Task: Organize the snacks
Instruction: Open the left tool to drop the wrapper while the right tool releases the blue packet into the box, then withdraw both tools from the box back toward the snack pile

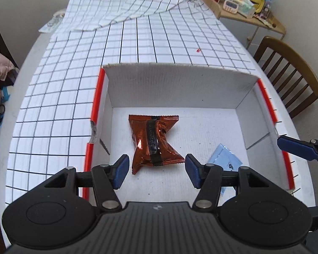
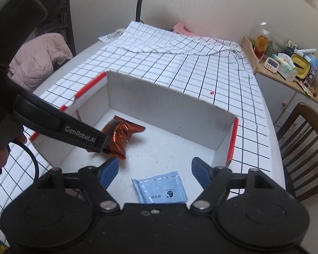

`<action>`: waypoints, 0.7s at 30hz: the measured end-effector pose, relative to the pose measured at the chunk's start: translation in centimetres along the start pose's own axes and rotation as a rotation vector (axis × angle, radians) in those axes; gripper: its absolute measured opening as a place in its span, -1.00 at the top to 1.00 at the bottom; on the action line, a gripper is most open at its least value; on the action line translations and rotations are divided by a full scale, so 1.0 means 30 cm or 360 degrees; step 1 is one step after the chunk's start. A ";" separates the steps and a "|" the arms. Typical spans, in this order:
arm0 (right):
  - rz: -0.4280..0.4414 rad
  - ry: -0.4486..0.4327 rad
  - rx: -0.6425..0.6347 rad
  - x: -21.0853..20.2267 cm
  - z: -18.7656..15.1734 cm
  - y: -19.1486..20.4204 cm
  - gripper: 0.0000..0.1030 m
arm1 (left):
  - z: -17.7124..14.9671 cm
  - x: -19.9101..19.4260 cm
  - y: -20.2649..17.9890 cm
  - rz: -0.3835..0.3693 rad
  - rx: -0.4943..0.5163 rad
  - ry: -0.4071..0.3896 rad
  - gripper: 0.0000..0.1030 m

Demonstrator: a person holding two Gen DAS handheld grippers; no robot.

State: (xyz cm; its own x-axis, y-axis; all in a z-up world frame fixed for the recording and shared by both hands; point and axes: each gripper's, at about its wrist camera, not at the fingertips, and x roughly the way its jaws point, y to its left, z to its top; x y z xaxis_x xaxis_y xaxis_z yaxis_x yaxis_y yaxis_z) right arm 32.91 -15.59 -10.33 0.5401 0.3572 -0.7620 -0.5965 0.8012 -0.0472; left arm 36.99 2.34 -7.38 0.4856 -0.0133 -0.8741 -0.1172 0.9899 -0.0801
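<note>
— What lay under you?

— A white box (image 2: 169,110) with red edges on the checked cloth (image 2: 201,67); my right gripper (image 2: 154,169) stood with jaws apart, nothing between the pads, above a pale blue packet (image 2: 161,190) flat on the box floor.

— And further in?

— A crumpled copper-red packet (image 2: 120,135) near the left wall; the left gripper (image 2: 59,124) crossed in front of it; a chair (image 2: 303,139) stood at right.

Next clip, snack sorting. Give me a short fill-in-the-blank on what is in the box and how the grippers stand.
1. The white box holds ____ snack packets.
2. The copper-brown packet lies closer to the ____ gripper.
3. The light blue packet lies flat on the box ____.
4. Both the left gripper and the right gripper have their fingers ____, holding nothing.

Missing words: two; left; floor; open
</note>
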 end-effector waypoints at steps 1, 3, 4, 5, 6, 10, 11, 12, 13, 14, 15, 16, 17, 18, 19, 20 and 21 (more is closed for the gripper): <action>-0.0001 -0.0011 0.0006 -0.015 -0.001 0.003 -0.47 | -0.006 -0.017 0.000 -0.0005 0.0006 -0.0012 -0.11; -0.0005 -0.0033 0.0020 -0.045 -0.002 0.009 -0.49 | -0.019 -0.051 0.000 -0.0013 0.0016 -0.0035 -0.11; -0.0005 -0.0046 0.0029 -0.060 -0.003 0.012 -0.49 | -0.025 -0.067 0.000 -0.0016 0.0019 -0.0045 -0.11; -0.0006 -0.0056 0.0037 -0.076 -0.006 0.015 -0.49 | -0.033 -0.083 0.000 -0.0021 0.0023 -0.0055 -0.11; -0.0006 -0.0066 0.0045 -0.091 -0.008 0.018 -0.49 | -0.041 -0.100 0.000 -0.0026 0.0025 -0.0065 -0.11; 0.0001 -0.0098 0.0080 -0.147 -0.022 0.029 -0.54 | -0.072 -0.165 0.002 -0.0044 0.0038 -0.0109 -0.11; 0.0004 -0.0108 0.0091 -0.161 -0.026 0.031 -0.56 | -0.081 -0.181 0.004 -0.0051 0.0040 -0.0120 -0.11; 0.0006 -0.0117 0.0103 -0.175 -0.029 0.035 -0.57 | -0.090 -0.196 0.003 -0.0054 0.0042 -0.0132 -0.11; 0.0012 -0.0125 0.0114 -0.189 -0.033 0.037 -0.57 | -0.101 -0.211 0.004 -0.0050 0.0046 -0.0147 -0.11; 0.0019 -0.0135 0.0121 -0.203 -0.036 0.041 -0.57 | -0.112 -0.227 0.006 -0.0044 0.0050 -0.0162 -0.11; 0.0022 -0.0142 0.0129 -0.217 -0.043 0.048 -0.58 | -0.123 -0.242 0.009 -0.0045 0.0052 -0.0175 -0.11; 0.0024 -0.0151 0.0137 -0.230 -0.048 0.052 -0.58 | -0.133 -0.257 0.011 -0.0047 0.0050 -0.0186 -0.11; 0.0028 -0.0161 0.0146 -0.245 -0.052 0.056 -0.60 | -0.144 -0.273 0.014 -0.0050 0.0047 -0.0198 -0.11; 0.0033 -0.0173 0.0158 -0.259 -0.058 0.060 -0.62 | -0.154 -0.288 0.017 -0.0055 0.0045 -0.0209 -0.12; 0.0038 -0.0184 0.0168 -0.273 -0.063 0.065 -0.64 | -0.165 -0.303 0.019 -0.0063 0.0046 -0.0218 -0.13; 0.0041 -0.0194 0.0175 -0.287 -0.070 0.071 -0.66 | -0.177 -0.319 0.021 -0.0070 0.0047 -0.0229 -0.16; 0.0043 -0.0204 0.0181 -0.301 -0.076 0.076 -0.68 | -0.190 -0.333 0.023 -0.0078 0.0051 -0.0241 -0.19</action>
State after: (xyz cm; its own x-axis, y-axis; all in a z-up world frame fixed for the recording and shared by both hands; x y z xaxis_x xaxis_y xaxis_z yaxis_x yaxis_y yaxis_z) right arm 25.33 -18.07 -5.02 0.6006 0.4319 -0.6729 -0.5448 0.8370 0.0510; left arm 27.12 2.35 -1.42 0.6153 -0.0424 -0.7872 -0.0635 0.9926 -0.1031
